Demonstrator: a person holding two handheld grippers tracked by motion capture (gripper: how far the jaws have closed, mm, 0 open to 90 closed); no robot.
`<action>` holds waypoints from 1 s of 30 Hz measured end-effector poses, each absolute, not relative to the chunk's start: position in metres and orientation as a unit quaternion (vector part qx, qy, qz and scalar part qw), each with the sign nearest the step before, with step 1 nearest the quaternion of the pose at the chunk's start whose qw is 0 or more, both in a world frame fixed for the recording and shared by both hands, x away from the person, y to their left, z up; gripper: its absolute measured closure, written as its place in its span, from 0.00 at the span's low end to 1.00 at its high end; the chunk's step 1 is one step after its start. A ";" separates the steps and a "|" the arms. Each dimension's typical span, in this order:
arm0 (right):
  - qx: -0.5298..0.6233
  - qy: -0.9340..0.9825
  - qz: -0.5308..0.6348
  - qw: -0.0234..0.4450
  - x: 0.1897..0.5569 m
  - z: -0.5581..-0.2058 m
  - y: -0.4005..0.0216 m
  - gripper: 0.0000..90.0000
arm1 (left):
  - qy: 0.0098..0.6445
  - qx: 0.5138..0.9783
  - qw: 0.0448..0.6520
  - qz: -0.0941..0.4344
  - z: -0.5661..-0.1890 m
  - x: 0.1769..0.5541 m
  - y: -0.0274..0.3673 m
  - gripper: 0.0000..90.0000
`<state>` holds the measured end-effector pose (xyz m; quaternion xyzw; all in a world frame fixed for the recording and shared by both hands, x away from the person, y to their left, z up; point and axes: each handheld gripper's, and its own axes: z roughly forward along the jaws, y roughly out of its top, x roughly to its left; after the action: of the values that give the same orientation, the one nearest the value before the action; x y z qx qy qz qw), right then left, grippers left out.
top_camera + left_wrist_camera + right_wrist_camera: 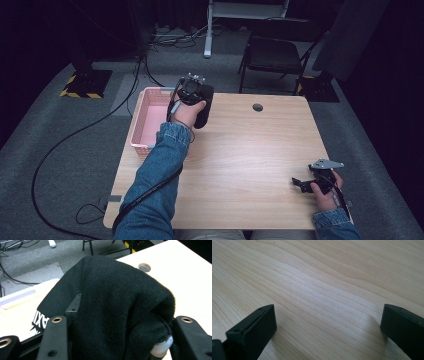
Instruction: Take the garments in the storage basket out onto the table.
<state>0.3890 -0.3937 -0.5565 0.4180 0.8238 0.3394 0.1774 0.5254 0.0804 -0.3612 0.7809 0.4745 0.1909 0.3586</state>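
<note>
Now the left claw (196, 100) clenches a black cloth (112, 305), which drapes over its jaws, beside the pink basket (145, 122).

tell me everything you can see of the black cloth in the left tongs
The black cloth is a soft woven fabric, bunched and draped in folds over the left tongs, whose jaws are shut on it. White printed lettering shows at one edge, too cut off to read. In the high view it hangs as a dark bundle beside the person's left hand, over the far left part of the wooden table, next to the pink basket.
</note>
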 end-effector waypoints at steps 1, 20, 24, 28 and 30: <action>0.418 0.824 0.340 0.177 0.389 -0.557 -0.394 0.00 | 0.471 0.783 0.358 0.191 -0.361 0.525 0.079 0.47; 0.418 0.824 0.339 0.177 0.389 -0.557 -0.394 0.00 | 0.451 0.796 0.366 0.171 -0.373 0.524 0.046 0.46; 0.418 0.824 0.339 0.177 0.389 -0.557 -0.394 0.00 | 0.449 0.797 0.367 0.166 -0.378 0.524 0.040 0.46; 0.418 0.824 0.339 0.177 0.389 -0.557 -0.394 0.00 | 0.447 0.800 0.366 0.162 -0.383 0.524 0.035 0.46; 0.418 0.824 0.339 0.177 0.389 -0.557 -0.394 0.00 | 0.444 0.802 0.366 0.161 -0.384 0.524 0.033 0.46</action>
<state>0.3890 -0.3938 -0.5566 0.4179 0.8239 0.3394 0.1771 0.5243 0.0330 -0.3842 0.8016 0.4443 0.1607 0.3662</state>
